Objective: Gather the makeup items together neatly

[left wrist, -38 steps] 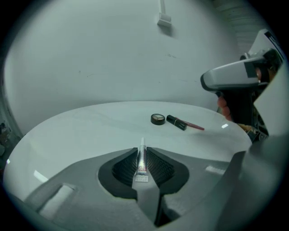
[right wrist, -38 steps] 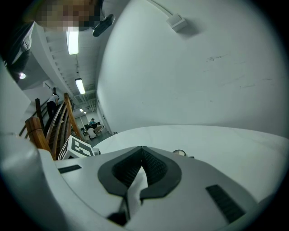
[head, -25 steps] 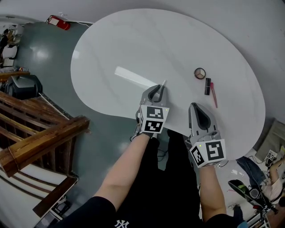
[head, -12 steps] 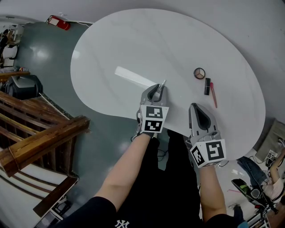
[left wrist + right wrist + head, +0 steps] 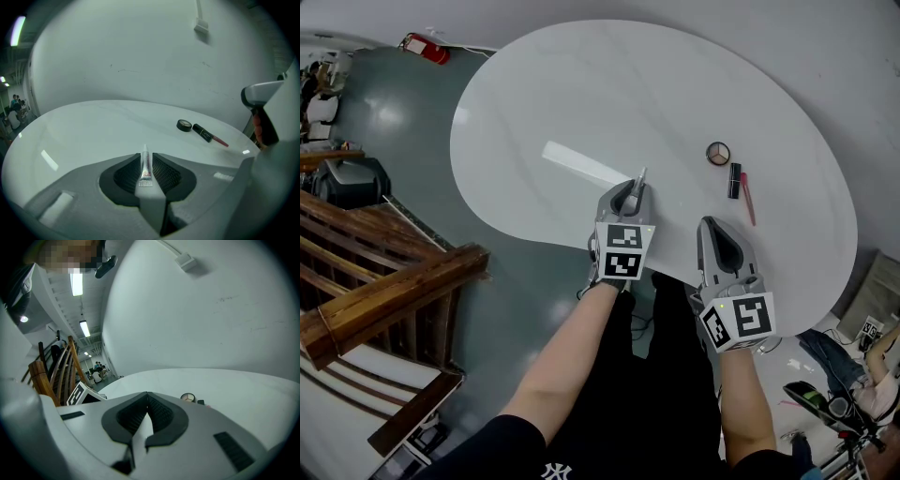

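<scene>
A person's left tongs (image 5: 631,194) are clamping a small white glue tube (image 5: 146,168) between their pads, the nozzle poking forward past the tips, just above the near edge of the pale oval surface (image 5: 581,94). The right tongs (image 5: 147,396) are hovering beside them at the same edge, jaws pressed together and gripping nothing. Off to the right, well apart from the tube, the other makeup items are lying close together: a round compact (image 5: 718,153), a black lipstick (image 5: 734,180) just beside it, and a pink pencil (image 5: 748,199) alongside the lipstick. The carrying step appears to be under way, with the tube lifted but not yet brought to the group. The next move is likely calling for a swing to the right and forward, lowering the tube beside the lipstick and lined up with it, then opening the jaws gently so the light tube is not rolling or nudging the compact out of place.
</scene>
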A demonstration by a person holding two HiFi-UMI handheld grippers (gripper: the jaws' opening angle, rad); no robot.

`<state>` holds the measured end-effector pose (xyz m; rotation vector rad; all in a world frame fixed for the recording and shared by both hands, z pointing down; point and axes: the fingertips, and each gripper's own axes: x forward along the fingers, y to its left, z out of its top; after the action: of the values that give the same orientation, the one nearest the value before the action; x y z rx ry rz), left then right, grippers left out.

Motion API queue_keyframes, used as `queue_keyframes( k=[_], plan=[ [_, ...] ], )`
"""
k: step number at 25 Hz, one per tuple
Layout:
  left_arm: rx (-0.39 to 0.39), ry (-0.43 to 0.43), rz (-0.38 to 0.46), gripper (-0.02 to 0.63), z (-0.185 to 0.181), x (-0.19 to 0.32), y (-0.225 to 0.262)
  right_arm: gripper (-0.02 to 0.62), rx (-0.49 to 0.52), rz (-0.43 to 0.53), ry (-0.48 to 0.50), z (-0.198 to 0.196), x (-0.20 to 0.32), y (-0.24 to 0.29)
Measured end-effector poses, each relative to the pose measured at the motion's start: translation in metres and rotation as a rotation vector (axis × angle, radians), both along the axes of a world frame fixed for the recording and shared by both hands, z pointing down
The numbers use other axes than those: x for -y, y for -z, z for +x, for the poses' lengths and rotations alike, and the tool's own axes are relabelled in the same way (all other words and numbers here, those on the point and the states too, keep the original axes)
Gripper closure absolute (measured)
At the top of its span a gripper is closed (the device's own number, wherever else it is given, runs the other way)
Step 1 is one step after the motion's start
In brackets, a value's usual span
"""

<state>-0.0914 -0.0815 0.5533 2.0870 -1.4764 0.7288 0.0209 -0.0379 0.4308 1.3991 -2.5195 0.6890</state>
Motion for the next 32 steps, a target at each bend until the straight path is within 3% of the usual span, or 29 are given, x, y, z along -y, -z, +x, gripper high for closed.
queue_keyframes(
  k=[11, 21, 32],
  plan=[
    [-0.023, -0.012, 0.089, 0.538, 0.007, -0.002, 0.046, 0.58, -0.002, 0.022, -0.009, 0.004, -0.003, 0.011],
    [-0.104, -0.123, 0.163, 0.578, 0.053, -0.014, 0.087, 0.58, -0.015, 0.012, -0.061, 0.026, -0.007, 0.016],
    [-0.155, -0.236, 0.181, 0.597, 0.1, -0.021, 0.094, 0.577, -0.054, -0.081, -0.107, 0.052, -0.002, -0.012]
  ],
)
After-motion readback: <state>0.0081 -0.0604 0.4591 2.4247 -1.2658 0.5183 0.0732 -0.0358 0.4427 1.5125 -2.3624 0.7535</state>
